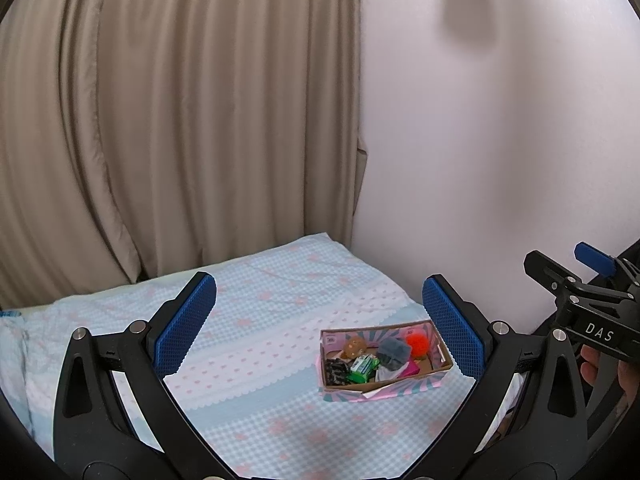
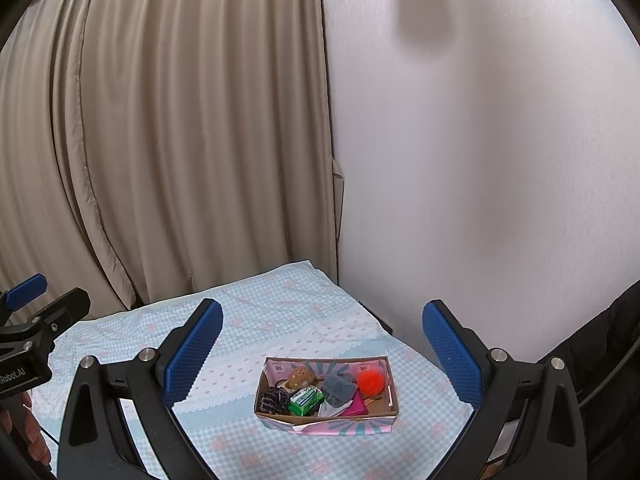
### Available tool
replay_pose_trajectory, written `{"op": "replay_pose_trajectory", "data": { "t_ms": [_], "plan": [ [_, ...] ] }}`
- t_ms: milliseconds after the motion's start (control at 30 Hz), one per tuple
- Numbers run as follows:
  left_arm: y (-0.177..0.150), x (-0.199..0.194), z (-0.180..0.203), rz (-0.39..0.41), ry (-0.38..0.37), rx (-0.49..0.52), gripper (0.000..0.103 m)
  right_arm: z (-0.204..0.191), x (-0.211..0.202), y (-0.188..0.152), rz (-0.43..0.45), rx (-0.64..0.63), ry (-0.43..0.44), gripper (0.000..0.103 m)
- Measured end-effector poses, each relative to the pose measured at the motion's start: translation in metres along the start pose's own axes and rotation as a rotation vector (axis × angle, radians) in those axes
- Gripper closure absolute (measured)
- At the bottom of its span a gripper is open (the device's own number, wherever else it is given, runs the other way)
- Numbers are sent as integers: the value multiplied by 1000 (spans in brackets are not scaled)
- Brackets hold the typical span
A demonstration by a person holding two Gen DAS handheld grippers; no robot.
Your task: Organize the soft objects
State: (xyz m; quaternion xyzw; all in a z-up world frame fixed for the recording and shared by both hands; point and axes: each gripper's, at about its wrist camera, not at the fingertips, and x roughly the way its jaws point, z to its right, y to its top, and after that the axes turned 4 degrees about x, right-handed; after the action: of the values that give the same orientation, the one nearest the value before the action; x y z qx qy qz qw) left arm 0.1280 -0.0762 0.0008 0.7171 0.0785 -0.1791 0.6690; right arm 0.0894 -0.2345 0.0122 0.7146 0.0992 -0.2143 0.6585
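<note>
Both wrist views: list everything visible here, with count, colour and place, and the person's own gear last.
Cardboard box: one, brown with pink-and-teal print, on the bed.
Pom-pom: one, orange-red, right end of the box.
Grey cloth: one, middle of the box.
Brown plush toy: one, back left of the box.
Green packet: one, front of the box.
Dark patterned item: one, black, left end of the box.
Magenta item: one, under the grey cloth.
Bed cover: one, pale blue check with pink flowers.
Curtain: one, beige, behind the bed.
Wall: white, on the right.
Left gripper: black, blue pads, open, empty.
Right gripper: same, open, empty.
</note>
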Motion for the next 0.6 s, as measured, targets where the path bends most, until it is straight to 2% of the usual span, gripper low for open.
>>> {"op": "replay_pose_trajectory", "data": {
  "t_ms": [400, 600],
  "plan": [
    [0, -1, 2, 15, 31, 0, 0, -1, 3, 1, 4, -4, -1, 3],
    [3, -6, 2, 58, 48, 1, 0, -1, 2, 1, 6, -3, -1, 3]
  ]
}}
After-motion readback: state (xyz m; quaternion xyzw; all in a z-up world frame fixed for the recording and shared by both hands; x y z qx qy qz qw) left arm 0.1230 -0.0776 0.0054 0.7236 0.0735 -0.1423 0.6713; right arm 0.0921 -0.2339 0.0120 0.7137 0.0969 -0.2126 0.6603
